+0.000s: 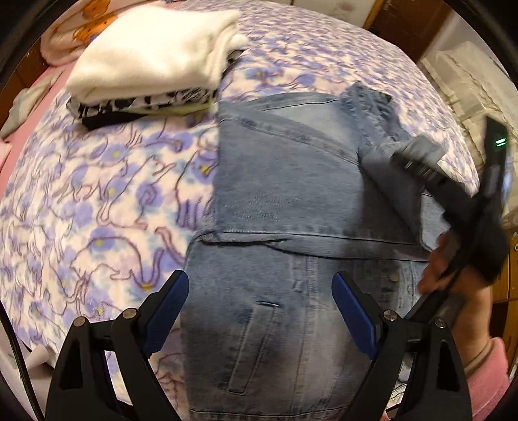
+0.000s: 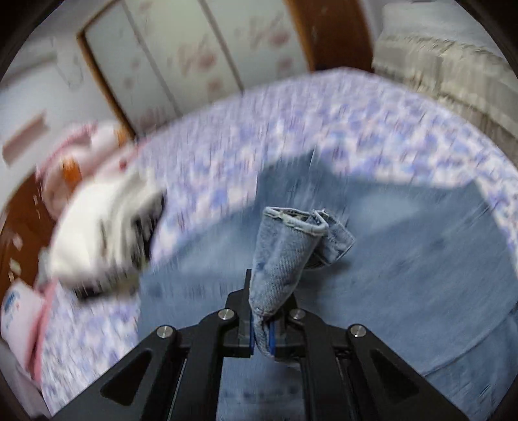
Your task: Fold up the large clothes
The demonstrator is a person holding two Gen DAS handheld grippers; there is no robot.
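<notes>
A light blue denim jacket (image 1: 285, 194) lies spread on a bed with a purple flowered blanket (image 1: 97, 194). My left gripper (image 1: 260, 285) hangs open just above the jacket's near part, with nothing between its blue pads (image 1: 168, 311). My right gripper (image 2: 264, 311) is shut on a sleeve cuff (image 2: 285, 246) of the jacket (image 2: 404, 259), and the cuff stands up from its fingers. In the left wrist view the right gripper (image 1: 417, 158) shows blurred at the right, carrying the sleeve (image 1: 372, 110) over the jacket, with a person's hand (image 1: 446, 268) on its handle.
A stack of folded clothes (image 1: 152, 61) with a white one on top sits at the bed's far left, and shows blurred in the right wrist view (image 2: 103, 233). A pink patterned pillow (image 1: 74, 29) lies behind it. Wooden wardrobe doors (image 2: 194, 64) stand beyond the bed.
</notes>
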